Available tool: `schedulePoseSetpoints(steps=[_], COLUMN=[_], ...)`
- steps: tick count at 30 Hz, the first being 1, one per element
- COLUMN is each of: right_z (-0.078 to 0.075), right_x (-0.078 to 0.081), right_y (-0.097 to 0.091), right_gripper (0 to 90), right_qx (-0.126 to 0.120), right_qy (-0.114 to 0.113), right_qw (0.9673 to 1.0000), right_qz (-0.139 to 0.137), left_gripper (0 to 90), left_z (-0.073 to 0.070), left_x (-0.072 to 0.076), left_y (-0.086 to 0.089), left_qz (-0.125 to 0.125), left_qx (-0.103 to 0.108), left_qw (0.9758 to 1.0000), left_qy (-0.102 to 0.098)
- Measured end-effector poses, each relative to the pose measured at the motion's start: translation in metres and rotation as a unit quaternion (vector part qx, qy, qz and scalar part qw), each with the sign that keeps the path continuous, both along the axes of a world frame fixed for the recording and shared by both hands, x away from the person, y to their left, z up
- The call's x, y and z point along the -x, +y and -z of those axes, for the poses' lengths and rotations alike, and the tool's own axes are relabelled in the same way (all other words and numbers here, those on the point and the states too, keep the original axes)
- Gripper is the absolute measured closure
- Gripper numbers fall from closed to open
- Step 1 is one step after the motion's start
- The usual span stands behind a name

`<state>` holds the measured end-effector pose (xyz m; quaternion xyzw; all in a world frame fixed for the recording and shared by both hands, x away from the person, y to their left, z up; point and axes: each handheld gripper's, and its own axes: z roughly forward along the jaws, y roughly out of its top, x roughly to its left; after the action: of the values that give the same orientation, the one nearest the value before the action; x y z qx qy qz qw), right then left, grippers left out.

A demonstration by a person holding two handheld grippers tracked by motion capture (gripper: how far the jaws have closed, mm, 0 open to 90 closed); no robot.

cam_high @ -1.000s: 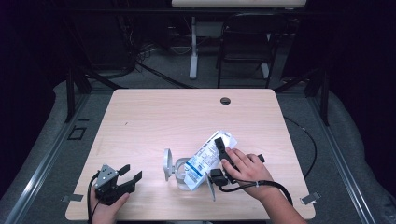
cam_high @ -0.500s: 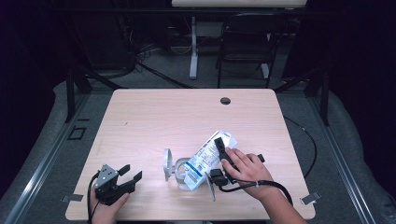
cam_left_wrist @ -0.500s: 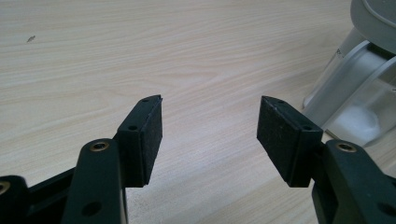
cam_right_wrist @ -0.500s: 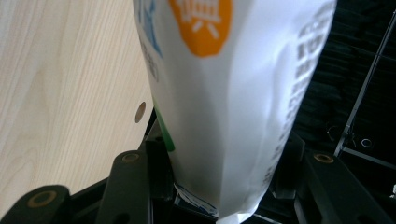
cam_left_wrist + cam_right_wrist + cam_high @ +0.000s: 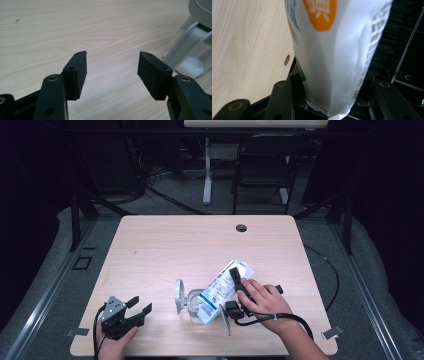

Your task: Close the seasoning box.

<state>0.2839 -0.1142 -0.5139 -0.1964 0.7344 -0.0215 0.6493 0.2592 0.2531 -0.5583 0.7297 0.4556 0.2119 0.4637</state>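
A white bag with blue print (image 5: 220, 292) lies tilted with its lower end over a clear glass jar (image 5: 192, 309), whose grey hinged lid (image 5: 178, 296) stands open. My right gripper (image 5: 231, 291) is shut on the bag's upper part, and a hand covers its body. In the right gripper view, the bag (image 5: 337, 50) with an orange logo is pressed between both jaws of my right gripper (image 5: 332, 92). My left gripper (image 5: 140, 305) rests at the table's front left, open, with nothing between its pads (image 5: 78, 72). The jar (image 5: 190, 50) stands to its right.
The light wooden table (image 5: 175, 245) has a round cable hole (image 5: 241, 228) near its far edge. A black cable (image 5: 280, 317) trails from the right gripper. Chairs and stands sit on the dark floor beyond the table.
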Motion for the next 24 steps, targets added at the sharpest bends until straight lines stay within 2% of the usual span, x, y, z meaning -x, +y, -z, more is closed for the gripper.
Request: schedulePoseSetpoints(steps=[24], right_z=[-0.0003], right_x=[-0.0004], right_y=[-0.0001], right_gripper=[54.1], right_qx=[0.005], right_qy=[-0.002], right_qw=[1.0], right_qz=[-0.005], left_gripper=[40.9], left_z=[0.0002], left_x=[-0.0001], left_y=[0.0002], left_qz=[-0.001], left_qx=[0.0], left_qw=[1.0], left_qy=[-0.001])
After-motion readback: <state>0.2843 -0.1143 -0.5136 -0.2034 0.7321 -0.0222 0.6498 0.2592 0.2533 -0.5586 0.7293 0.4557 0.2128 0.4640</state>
